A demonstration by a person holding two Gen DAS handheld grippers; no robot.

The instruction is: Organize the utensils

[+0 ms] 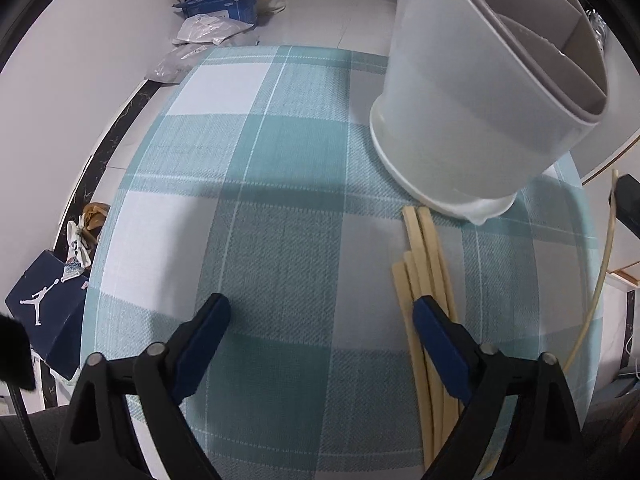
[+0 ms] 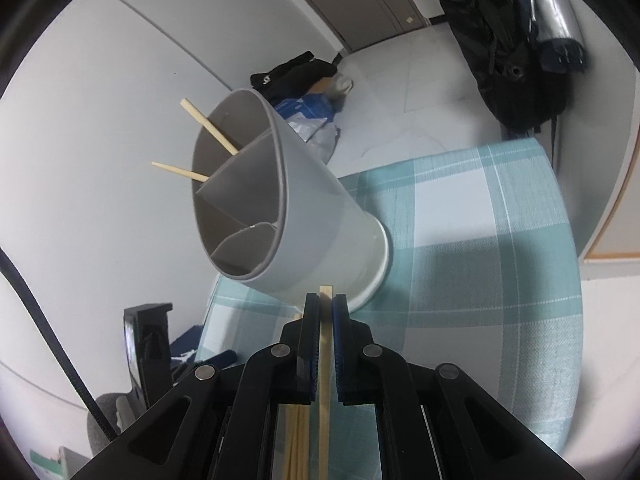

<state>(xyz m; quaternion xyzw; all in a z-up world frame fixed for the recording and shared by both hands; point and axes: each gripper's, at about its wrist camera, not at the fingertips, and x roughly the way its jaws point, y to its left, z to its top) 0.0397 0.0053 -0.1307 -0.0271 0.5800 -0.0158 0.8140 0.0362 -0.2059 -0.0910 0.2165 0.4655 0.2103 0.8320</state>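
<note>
Now: right gripper (image 2: 326,300) clamped on single chopstick (image 2: 324,344) just before utensil holder (image 2: 288,208) on checked tablecloth (image 1: 280,184). Two chopsticks (image 2: 208,126) inside holder. Left gripper (image 1: 320,312) jaws apart, empty, beside loose chopstick pile (image 1: 424,264) below holder.

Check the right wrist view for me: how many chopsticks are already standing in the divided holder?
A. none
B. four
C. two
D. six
C: two chopsticks poke up out of one compartment of the holder, while the right tool is shut on another chopstick that is not yet in.
</note>
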